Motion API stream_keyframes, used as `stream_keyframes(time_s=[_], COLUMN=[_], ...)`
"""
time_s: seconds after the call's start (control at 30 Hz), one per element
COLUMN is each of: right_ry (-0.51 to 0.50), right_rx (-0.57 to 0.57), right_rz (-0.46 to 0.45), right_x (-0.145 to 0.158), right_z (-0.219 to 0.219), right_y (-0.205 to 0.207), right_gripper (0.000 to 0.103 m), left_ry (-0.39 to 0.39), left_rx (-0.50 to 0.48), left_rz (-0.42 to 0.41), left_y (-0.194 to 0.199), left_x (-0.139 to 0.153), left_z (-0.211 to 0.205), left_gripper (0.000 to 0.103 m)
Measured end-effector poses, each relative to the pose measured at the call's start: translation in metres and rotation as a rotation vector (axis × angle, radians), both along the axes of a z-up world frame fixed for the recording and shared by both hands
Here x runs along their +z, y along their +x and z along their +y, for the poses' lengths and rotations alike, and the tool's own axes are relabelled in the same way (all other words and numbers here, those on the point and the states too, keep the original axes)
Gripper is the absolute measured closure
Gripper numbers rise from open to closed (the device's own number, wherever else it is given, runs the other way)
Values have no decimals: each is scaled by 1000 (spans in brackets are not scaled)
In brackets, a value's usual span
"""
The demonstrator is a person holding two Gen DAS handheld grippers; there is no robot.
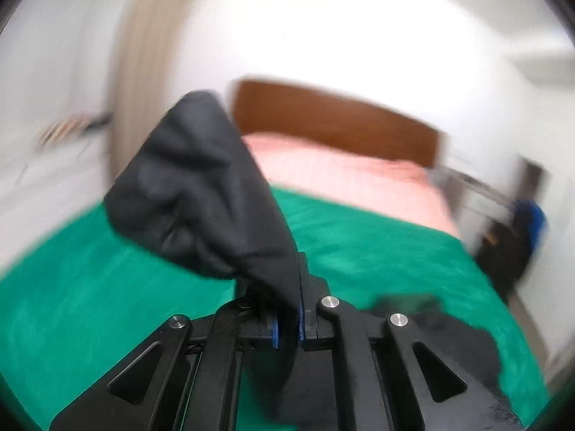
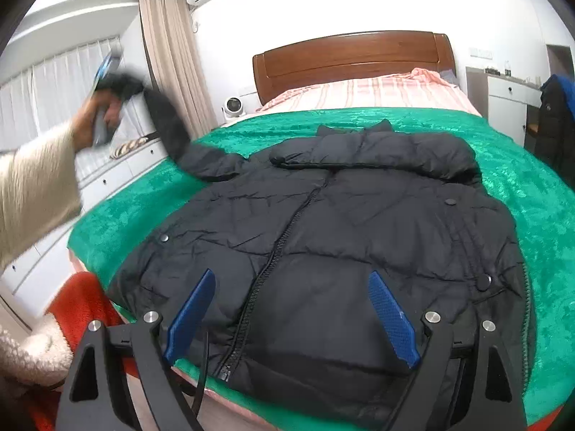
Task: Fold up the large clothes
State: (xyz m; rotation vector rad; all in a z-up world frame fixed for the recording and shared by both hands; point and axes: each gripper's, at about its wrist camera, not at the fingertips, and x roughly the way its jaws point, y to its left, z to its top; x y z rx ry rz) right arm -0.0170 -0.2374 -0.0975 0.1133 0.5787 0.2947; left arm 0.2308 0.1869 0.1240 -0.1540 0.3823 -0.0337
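A black puffer jacket [image 2: 323,222] lies front up, zipped, on a green blanket [image 2: 521,186] on the bed, collar toward the headboard. My left gripper [image 1: 287,319] is shut on the cuff of the jacket's left sleeve [image 1: 201,194], which bunches up above the jaws. In the right wrist view the same gripper [image 2: 107,82] holds that sleeve [image 2: 169,125] lifted high at the bed's left side, blurred. My right gripper [image 2: 291,309] is open and empty, hovering over the jacket's lower hem. The other sleeve lies folded across the chest.
Pink striped bedding [image 2: 377,89] and a wooden headboard [image 2: 352,57] lie beyond the blanket. White drawers [image 2: 107,179] and a beige curtain [image 2: 169,54] run along the left. A dark coat [image 2: 553,125] hangs at right. A red cloth [image 2: 82,305] lies at the bed's near left corner.
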Motion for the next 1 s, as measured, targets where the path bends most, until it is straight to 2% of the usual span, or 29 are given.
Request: stream_keyframes(time_s=[0.1,0.17,0.2,0.23,0.3,0.43,0.47,0.53,0.57,0.63,0.73,0.8,0.87,0.9,1.0], right_ry=[9,11,14,17,26,43,45,47,52,62,61,52,47,45,34], right_rx=[-8,-17,-24,-30,-43,-65,-68,-71,-71,-70,-66,-59,-52,-50,-46], right_rz=[-12,-19,-22,-24,-29,-34,-35,-30,-25,-19,-24,-24,-22,-22,-20], right_x=[1,2,2,2,3,3,2,-1,-2,-4,-3,-5,-6,-6,-8], right_z=[-5,-9,-12,-15,-21,-32,-34,-37,-37,-39,-37,-35,-31,-30,-28], right_y=[-6,-10,-12,-14,-17,-23,-24,-24,-22,-19,-16,-15,-15,-16,-16], right_gripper=[17,17,17,17,17,17,17,17,17,17,17,17,17,17,17], left_ry=[119,172,209,237,324,498,562,645,666,657,587,525,450,420,269], left_rx=[-190,-287,-349,-398,-451,-555,-576,-580,-574,-564,-515,-441,-343,-301,-187], left_rz=[-57,-54,-23,25,147,286,311,321,318,316,312,324,367,387,451], left_y=[2,5,7,9,11,-15,-28,-49,-58,-74,-104,-112,-121,-113,-126], left_x=[16,4,-15,-34,-83,-172,-195,-217,-221,-219,-202,-195,-193,-195,-204], left_z=[-113,-175,-217,-243,-294,-340,-342,-335,-326,-298,-253,-215,-173,-160,-110], left_gripper=[96,91,80,40,0,6,6,6,6,6,3,2,2,2,2])
